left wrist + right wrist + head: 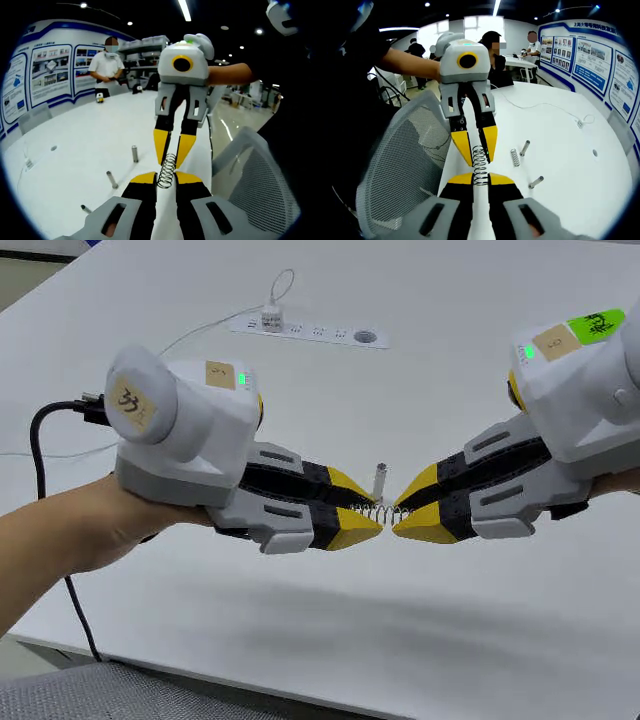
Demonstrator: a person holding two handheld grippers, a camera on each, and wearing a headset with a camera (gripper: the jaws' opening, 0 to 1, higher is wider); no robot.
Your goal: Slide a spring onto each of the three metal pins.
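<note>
Left gripper [165,178] and right gripper [171,159] fingers are pinching one spring [167,170] at centre; three pins [134,153] [111,179] [85,208] are standing at lower left of the left gripper view.

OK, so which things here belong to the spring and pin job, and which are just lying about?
Job: spring held between left gripper and right gripper; spare spring; three metal pins.
Lying about: power strip; white charger; mesh chair.

White table [300,630]: pins [134,153], spring [514,157], power strip [310,330]
</note>
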